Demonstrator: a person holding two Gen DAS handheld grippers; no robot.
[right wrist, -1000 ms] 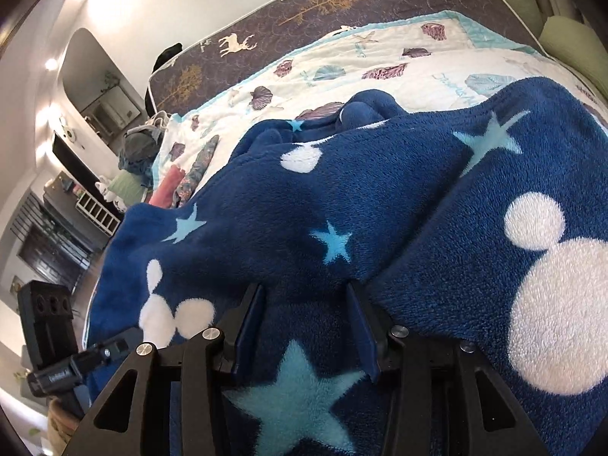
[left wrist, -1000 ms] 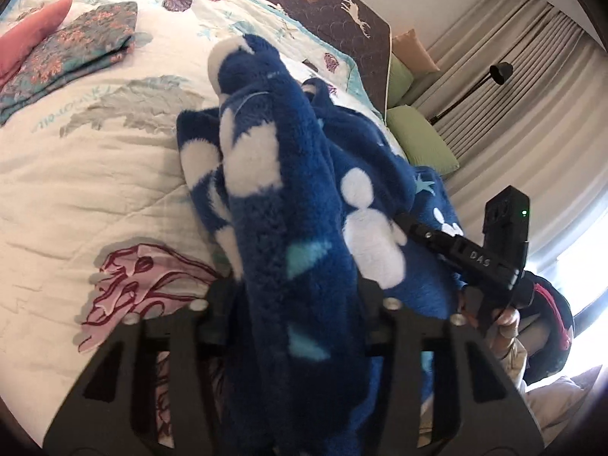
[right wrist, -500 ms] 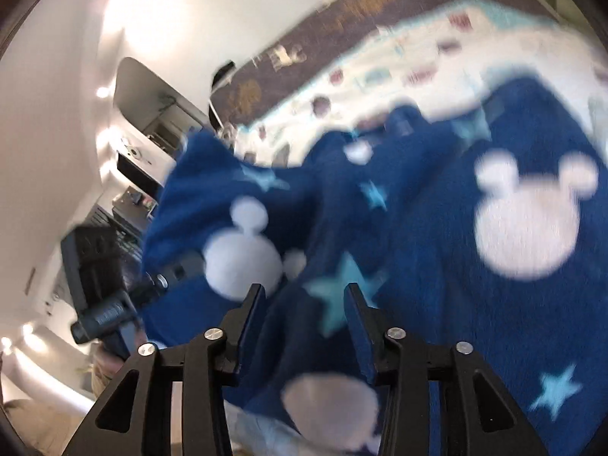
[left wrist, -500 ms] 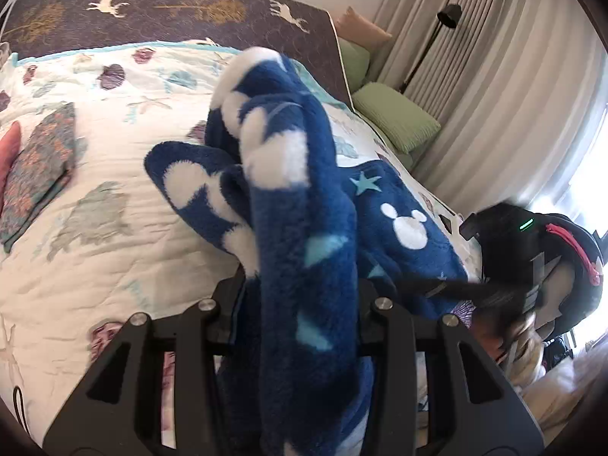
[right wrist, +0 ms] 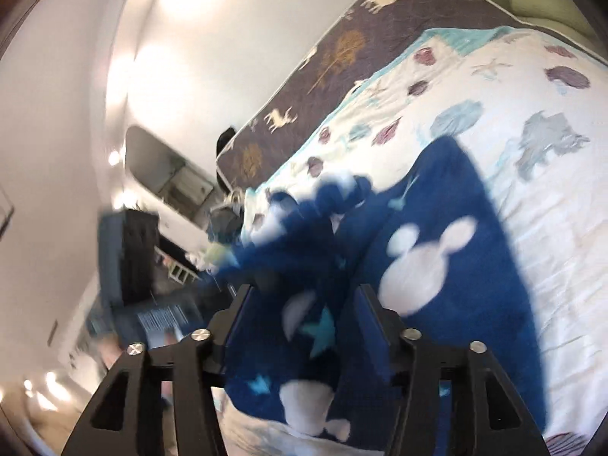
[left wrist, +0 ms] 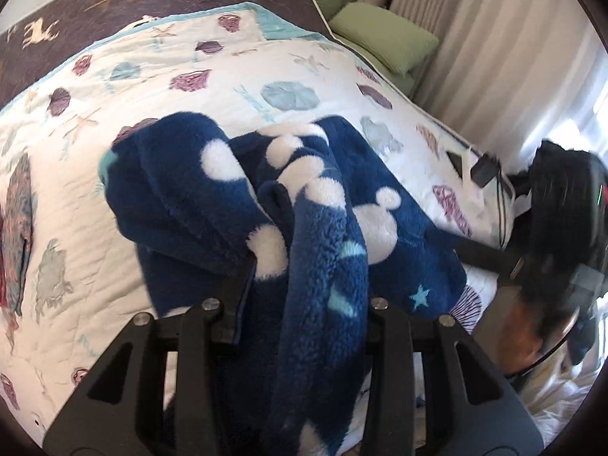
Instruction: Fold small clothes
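Facing green pillows [left wrist: 383,36]: left view only

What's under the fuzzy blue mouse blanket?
Under the blue fleece lies the white seashell quilt on the bed. The quilt shows all around it, but the part right beneath is covered, so anything hidden there cannot be seen.

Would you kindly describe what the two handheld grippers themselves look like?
Both the left gripper and the right gripper are matte black, with angular frames, triangular cut-outs and silver screw heads. The flat fingers carry dark blue pads. No cables or sleeves show clearly.
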